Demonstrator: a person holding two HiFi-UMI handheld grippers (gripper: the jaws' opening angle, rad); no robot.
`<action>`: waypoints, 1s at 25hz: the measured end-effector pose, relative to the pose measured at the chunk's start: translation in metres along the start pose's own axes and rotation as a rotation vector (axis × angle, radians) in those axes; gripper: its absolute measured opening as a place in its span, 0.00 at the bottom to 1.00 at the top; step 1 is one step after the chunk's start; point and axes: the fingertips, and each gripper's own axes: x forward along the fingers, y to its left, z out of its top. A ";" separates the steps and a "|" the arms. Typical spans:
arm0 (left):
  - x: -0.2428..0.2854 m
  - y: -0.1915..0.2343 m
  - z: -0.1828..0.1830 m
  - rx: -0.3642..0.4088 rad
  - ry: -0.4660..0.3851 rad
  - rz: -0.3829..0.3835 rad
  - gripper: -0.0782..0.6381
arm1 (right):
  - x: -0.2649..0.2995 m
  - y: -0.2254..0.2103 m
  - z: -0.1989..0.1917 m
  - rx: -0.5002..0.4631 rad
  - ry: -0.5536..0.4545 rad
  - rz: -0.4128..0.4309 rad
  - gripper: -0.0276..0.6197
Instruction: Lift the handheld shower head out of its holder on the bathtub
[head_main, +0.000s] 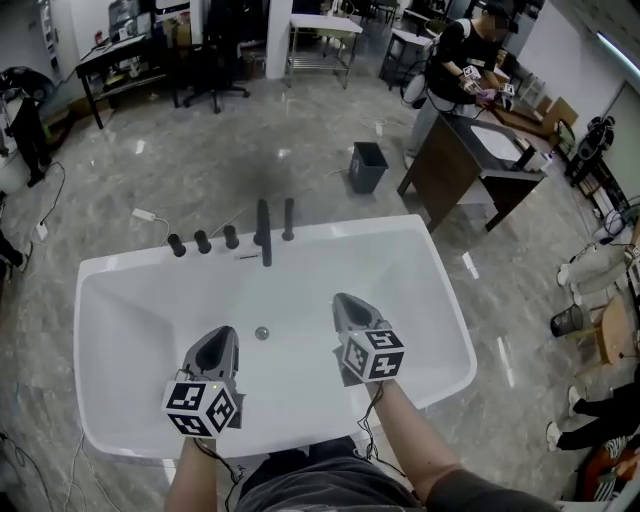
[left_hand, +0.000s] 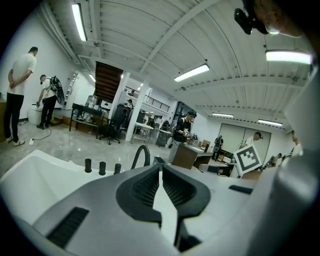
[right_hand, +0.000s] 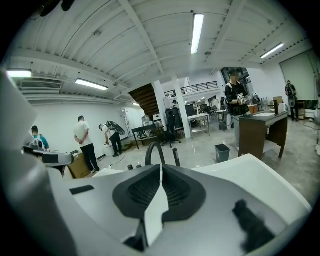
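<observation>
The black handheld shower head (head_main: 288, 218) stands upright in its holder on the far rim of the white bathtub (head_main: 440, 290), just right of the curved black spout (head_main: 264, 232). In the right gripper view the shower head (right_hand: 176, 157) shows as a thin black stick beside the spout (right_hand: 155, 152). My left gripper (head_main: 222, 335) and right gripper (head_main: 345, 300) hover over the tub basin, short of the fixtures, both shut with nothing between the jaws. The left gripper (left_hand: 160, 167) hides most of the shower head in its own view; the right gripper (right_hand: 160, 167) points toward the spout.
Three black knobs (head_main: 203, 241) line the rim left of the spout. The drain (head_main: 262, 332) lies between my grippers. Beyond the tub stand a grey bin (head_main: 368, 166) and a dark vanity (head_main: 470, 165) with a person (head_main: 462, 62) at it. Desks and a chair (head_main: 215, 60) stand farther back.
</observation>
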 end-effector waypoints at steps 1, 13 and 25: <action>0.002 0.000 0.001 0.002 -0.004 0.010 0.15 | 0.004 -0.004 0.002 -0.003 -0.001 0.004 0.08; 0.061 -0.014 -0.006 -0.040 0.004 0.107 0.15 | 0.070 -0.054 0.021 -0.079 0.019 0.093 0.09; 0.137 0.007 -0.016 -0.054 0.018 0.165 0.15 | 0.167 -0.091 0.014 -0.117 0.046 0.159 0.09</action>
